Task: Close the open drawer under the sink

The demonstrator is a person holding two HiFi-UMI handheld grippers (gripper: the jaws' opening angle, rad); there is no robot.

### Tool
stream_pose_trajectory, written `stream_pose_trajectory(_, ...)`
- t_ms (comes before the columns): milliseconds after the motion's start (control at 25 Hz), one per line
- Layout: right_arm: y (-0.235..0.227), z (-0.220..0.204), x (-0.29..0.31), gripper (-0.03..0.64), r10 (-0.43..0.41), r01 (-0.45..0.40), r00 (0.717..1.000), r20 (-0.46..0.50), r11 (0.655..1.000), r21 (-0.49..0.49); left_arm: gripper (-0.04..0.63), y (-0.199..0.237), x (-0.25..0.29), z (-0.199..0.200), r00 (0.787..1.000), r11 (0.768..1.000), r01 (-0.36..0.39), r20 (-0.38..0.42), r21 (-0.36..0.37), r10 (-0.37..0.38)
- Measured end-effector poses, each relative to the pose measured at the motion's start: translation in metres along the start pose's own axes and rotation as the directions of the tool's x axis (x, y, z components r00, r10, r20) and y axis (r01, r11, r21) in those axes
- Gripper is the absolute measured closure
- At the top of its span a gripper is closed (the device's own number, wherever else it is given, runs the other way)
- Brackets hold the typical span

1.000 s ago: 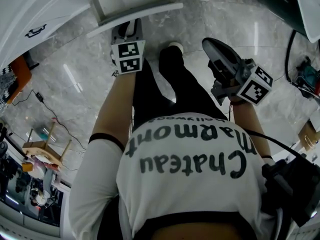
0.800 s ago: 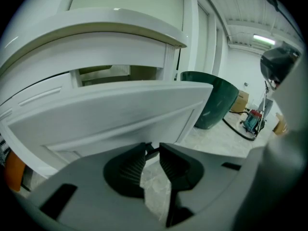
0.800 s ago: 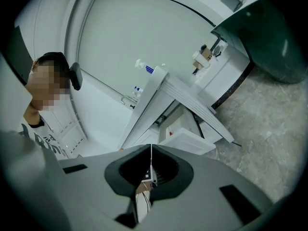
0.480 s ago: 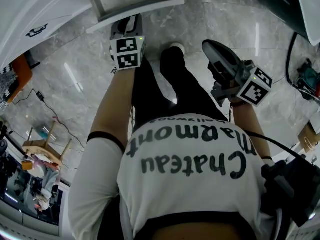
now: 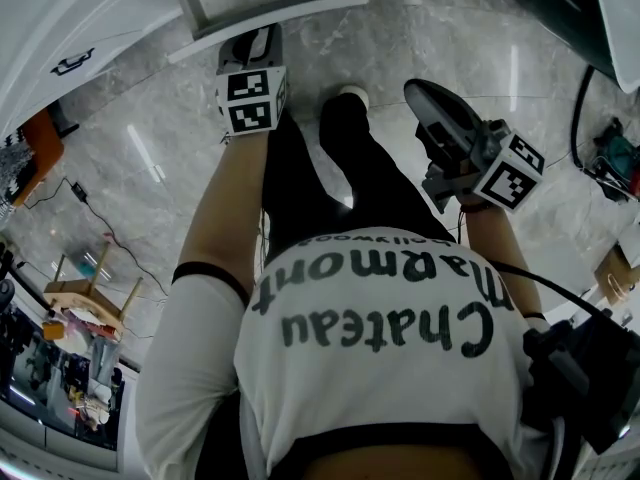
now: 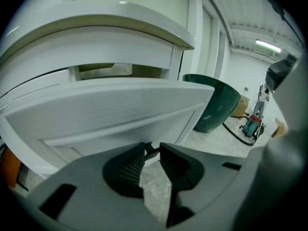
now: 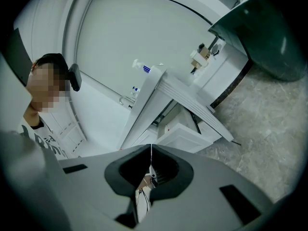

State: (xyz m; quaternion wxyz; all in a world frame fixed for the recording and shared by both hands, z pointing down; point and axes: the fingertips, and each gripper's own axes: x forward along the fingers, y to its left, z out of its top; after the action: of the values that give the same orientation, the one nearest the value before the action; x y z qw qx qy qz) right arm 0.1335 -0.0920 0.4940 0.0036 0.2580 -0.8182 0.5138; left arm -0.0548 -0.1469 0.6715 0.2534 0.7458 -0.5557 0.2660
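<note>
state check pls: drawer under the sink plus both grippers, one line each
drawer: open, pulled out from under the sink, not yet closed
left gripper: open, jaws have just been opening, nothing gripped, tips close to the drawer front
right gripper: shut, nothing between the jaws, held away from the drawer

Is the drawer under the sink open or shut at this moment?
Open. The drawer front stands out from the cabinet, with a gap behind it; the head view looks into its inside.
</note>
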Motion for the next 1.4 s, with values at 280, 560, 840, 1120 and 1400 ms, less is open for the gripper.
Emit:
stream_pose_trajectory(280, -0.001, 0.003, -0.002, 0.603, 0.004, -0.004, 1.000, -0.002, 1.000, 0.009, 0.502, 0.003, 0.006, 0.015, 1.000, 1.000, -0.011, 0.015, -0.016, 0.011)
stream_pose_trajectory(560, -0.003, 0.004, -0.002, 0.603, -0.001, 0.000, 1.000, 0.005, 1.000, 0.022, 0.500, 0.005, 0.007, 0.016, 1.000, 1.000, 0.006, 0.017, -0.014, -0.006)
stream_pose_trajectory(840, -0.002, 0.001, 0.001, 0.603, 0.006, -0.007, 1.000, 0.007, 0.999, 0.041, 0.499, 0.012, 0.008, 0.021, 1.000, 0.999, 0.022, 0.006, -0.030, -0.022)
stream_pose_trajectory(1120, -0.001, 0.004, 0.005, 0.603, 0.024, -0.028, 0.998, 0.052, 0.996, 0.082, 0.499, 0.006, 0.014, 0.027, 0.998, 0.998, 0.037, -0.048, -0.043, -0.039)
stream_pose_trajectory(1400, 0.015, 0.008, 0.010, 0.603, 0.006, -0.019, 0.992, 0.130, 0.995, 0.103, 0.499, 0.004, 0.014, 0.029, 0.993, 0.995, 0.055, -0.099, -0.083, -0.064)
